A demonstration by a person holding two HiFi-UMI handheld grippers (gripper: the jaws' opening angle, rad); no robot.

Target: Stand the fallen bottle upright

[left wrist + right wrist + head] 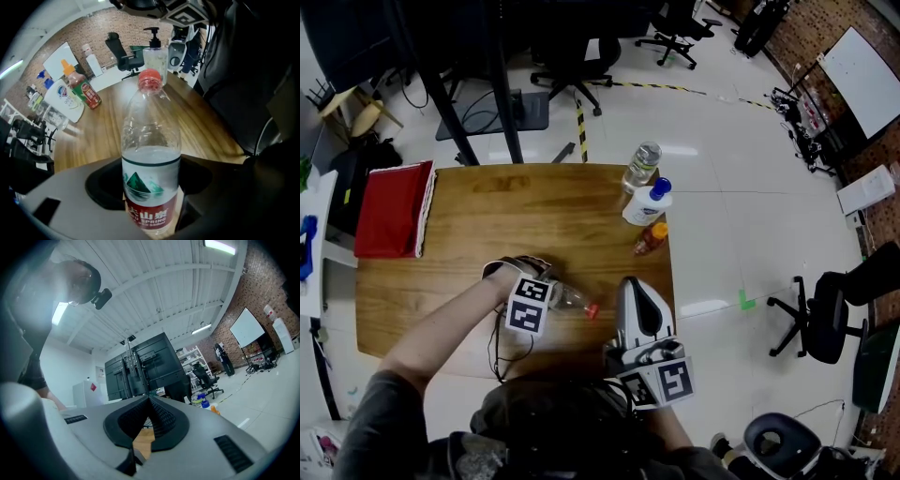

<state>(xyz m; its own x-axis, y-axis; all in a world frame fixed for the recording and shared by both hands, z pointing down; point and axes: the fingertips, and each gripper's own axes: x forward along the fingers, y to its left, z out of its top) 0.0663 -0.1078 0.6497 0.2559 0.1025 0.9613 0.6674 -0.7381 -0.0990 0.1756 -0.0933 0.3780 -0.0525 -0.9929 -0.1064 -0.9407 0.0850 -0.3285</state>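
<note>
A clear water bottle with a red cap and a red-and-white label is over the wooden table near its front edge. It is tilted, and its cap points right, towards my right gripper. My left gripper is shut on its lower body, one jaw on each side of the label. My right gripper hovers just right of the cap. Its jaws meet at the tip with nothing between them.
At the table's far right corner stand a clear bottle, a white bottle with a blue cap and a small orange-capped sauce bottle. A clear pump bottle stands beyond the cap. A red folder lies at the left edge.
</note>
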